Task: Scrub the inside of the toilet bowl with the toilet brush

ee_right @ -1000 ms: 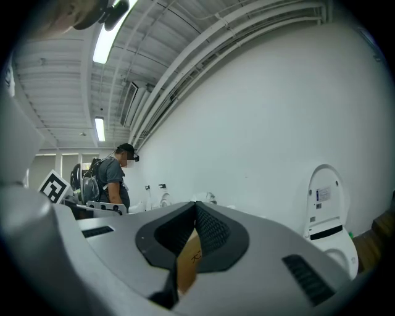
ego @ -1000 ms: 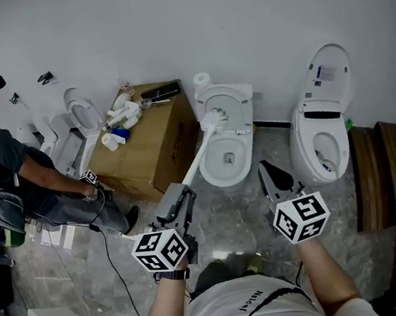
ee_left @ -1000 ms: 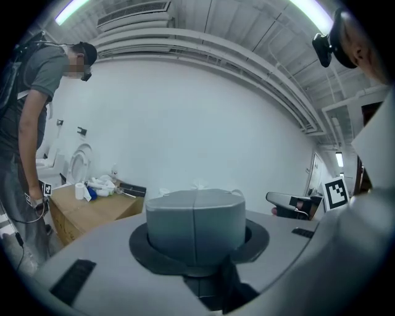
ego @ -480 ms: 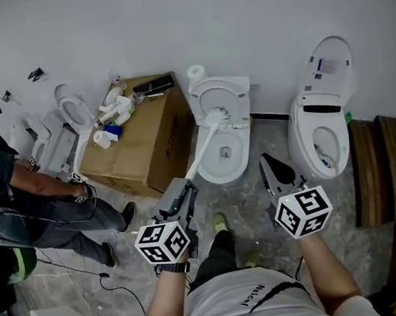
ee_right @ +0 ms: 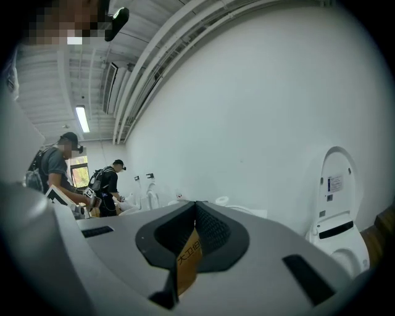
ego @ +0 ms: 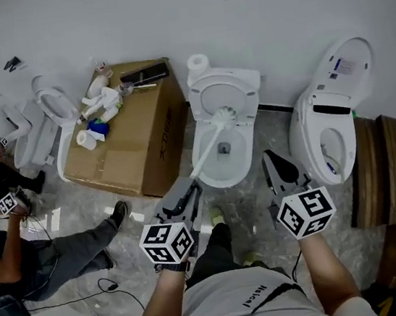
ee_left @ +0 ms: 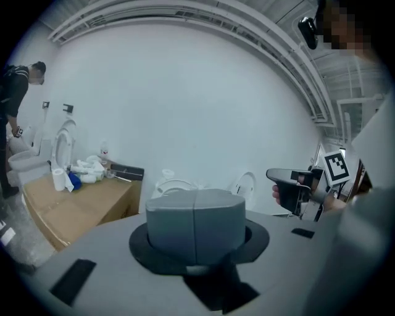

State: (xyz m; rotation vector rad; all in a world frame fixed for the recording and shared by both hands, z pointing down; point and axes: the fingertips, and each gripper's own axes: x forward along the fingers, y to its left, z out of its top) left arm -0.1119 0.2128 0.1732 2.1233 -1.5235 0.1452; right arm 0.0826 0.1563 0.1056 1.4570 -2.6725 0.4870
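While inside bowl (ego: 251, 147) rim, brush (ego: 211, 143) (angled).

My right gripper (ee_right: 195, 204) has its fingers (ee_right: 214, 229) closed tip to tip, and a yellow printed label (ee_right: 187, 262) sits in the slit between them. Past the tips runs a white wall (ee_right: 259, 105). A white toilet with its lid raised (ee_right: 336, 203) stands at the right. Far left, two people (ee_right: 108, 185) stand near more white toilets, under a lit ceiling lamp (ee_right: 81, 118).
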